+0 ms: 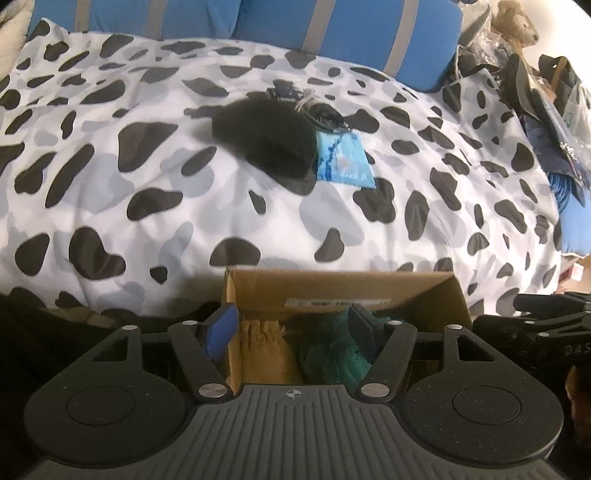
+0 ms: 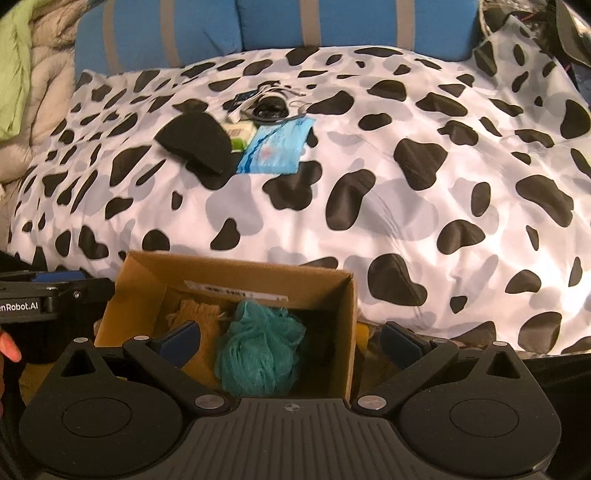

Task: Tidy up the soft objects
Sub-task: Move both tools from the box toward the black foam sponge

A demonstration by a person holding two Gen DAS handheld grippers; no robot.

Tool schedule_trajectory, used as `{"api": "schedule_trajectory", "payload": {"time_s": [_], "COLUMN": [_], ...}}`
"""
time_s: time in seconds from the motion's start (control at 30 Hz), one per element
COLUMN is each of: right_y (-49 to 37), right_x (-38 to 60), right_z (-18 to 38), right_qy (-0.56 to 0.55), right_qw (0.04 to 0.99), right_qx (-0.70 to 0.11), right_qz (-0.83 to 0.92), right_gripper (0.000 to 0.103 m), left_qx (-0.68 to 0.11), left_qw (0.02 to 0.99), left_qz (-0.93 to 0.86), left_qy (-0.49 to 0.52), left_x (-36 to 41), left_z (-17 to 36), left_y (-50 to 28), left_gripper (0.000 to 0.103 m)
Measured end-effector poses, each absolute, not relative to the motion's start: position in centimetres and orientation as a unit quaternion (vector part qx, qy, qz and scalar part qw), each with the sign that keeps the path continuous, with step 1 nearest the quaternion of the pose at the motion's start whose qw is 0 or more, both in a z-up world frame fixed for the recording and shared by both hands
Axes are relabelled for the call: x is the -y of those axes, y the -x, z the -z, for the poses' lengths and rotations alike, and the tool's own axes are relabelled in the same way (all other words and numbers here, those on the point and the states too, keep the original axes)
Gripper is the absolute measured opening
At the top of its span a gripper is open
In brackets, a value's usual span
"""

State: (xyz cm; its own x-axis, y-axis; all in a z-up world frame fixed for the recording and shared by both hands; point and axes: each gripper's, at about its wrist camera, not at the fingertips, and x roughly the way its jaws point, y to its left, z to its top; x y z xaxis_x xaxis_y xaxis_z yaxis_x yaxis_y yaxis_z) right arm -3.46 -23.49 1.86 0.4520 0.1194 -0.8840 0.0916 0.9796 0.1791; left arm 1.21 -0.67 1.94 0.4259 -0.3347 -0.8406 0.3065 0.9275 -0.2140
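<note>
next target: a black, floppy felt-like fabric piece (image 2: 195,142) was seen lying up the cow-print duvet (image 2: 406,229), toward its far edge by the blue striped pillows (image 2: 332,22), well apart from both tools
direction: straight ahead and a bit left of the right gripper (image 2: 290,341); dead ahead of the left gripper (image 1: 291,326), which was judged slightly better lined up
long axis: the black piece was laid diagonally, its lower end touching a crinkly light-blue packet (image 2: 275,146)
box: an open brown cardboard box (image 2: 229,269) was parked at the duvet's near edge, right under both tools
already in: a teal mesh bath pouf (image 2: 258,350), scrunchy and round, beside a tan knitted cloth (image 2: 199,314)
left fingers: spread apart, nothing gripped, pouf just below them
right fingers: held wide apart, nothing clamped
</note>
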Motion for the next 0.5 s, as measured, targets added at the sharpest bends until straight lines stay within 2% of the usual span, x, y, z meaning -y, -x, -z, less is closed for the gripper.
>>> {"api": "schedule_trajectory", "payload": {"time_s": [0.5], "right_y": [0.2], "right_x": [24.8], "right_z": [-3.1], "right_qy": [-0.074], "right_qw": [0.88], "right_qx": [-0.469], "right_qz": [0.003], "right_gripper": [0.103], "left_qx": [-0.466], "left_qw": [0.867], "left_qz": [0.176], "left_qy": [0.016], "left_x": [1.2], "left_z": [-2.1], "left_y": [-5.5], "left_gripper": [0.065]}}
